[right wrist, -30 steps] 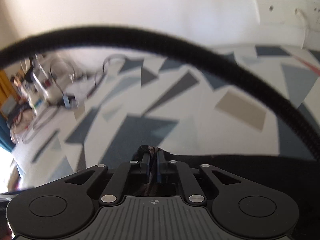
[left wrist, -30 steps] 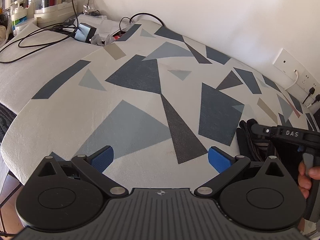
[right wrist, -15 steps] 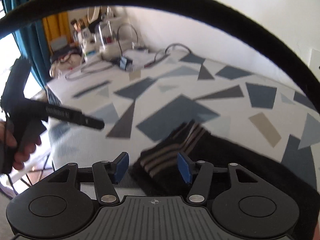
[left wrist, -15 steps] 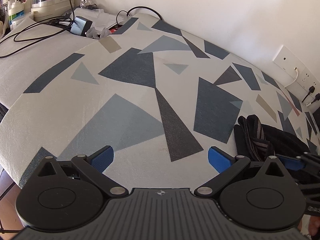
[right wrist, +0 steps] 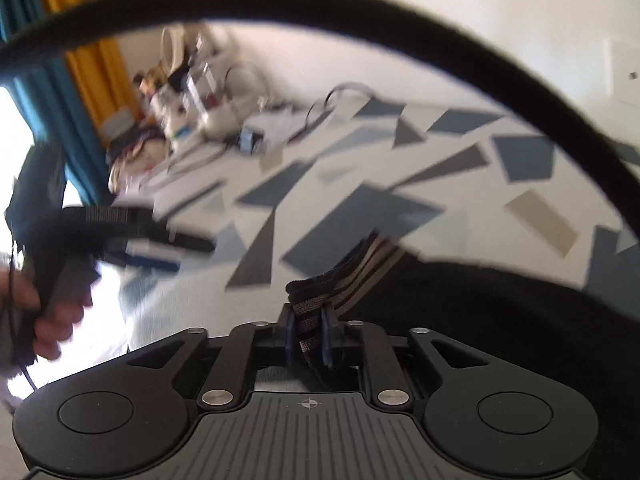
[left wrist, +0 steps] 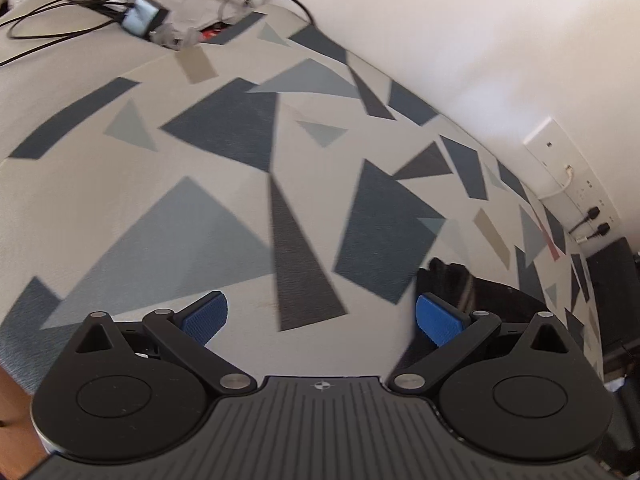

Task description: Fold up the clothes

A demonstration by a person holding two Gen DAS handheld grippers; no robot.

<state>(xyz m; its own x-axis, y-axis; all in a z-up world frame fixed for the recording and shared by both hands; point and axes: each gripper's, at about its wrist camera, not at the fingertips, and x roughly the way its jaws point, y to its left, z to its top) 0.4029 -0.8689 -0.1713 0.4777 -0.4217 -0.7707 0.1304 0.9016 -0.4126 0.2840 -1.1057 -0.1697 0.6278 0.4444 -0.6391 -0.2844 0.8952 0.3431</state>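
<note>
Dark cloth, a black garment (right wrist: 500, 320) with a ribbed cuff of grey-brown stripes (right wrist: 360, 268), lies on a surface covered with a white sheet printed with blue and grey triangles (left wrist: 180, 208); I cannot tell whether this surface is a bed or a counter. In the left wrist view the garment (left wrist: 480, 292) sits at the near right, just beyond the right blue pad.

The right gripper (right wrist: 307, 338) has its fingers closed tight on the striped cuff, and the cloth is pinched between the two blue pads and rises out of them. The left gripper (left wrist: 320, 316) has its fingers spread wide and holds nothing; it hovers over the bare sheet, to the left of the garment. In the right wrist view a hand (right wrist: 48, 308) holds this left tool at the far left, blurred.

The garment looks soft, light and limp, so I judge it will hang and stretch from the one held point and not keep any shape. The ribbed cuff is thicker and gives a firm hold. For a clean fold, a second hold on an opposite edge or corner would probably help, but how the rest of the garment lies is mostly hidden under the gripper and a black cable (right wrist: 320, 4).
</note>
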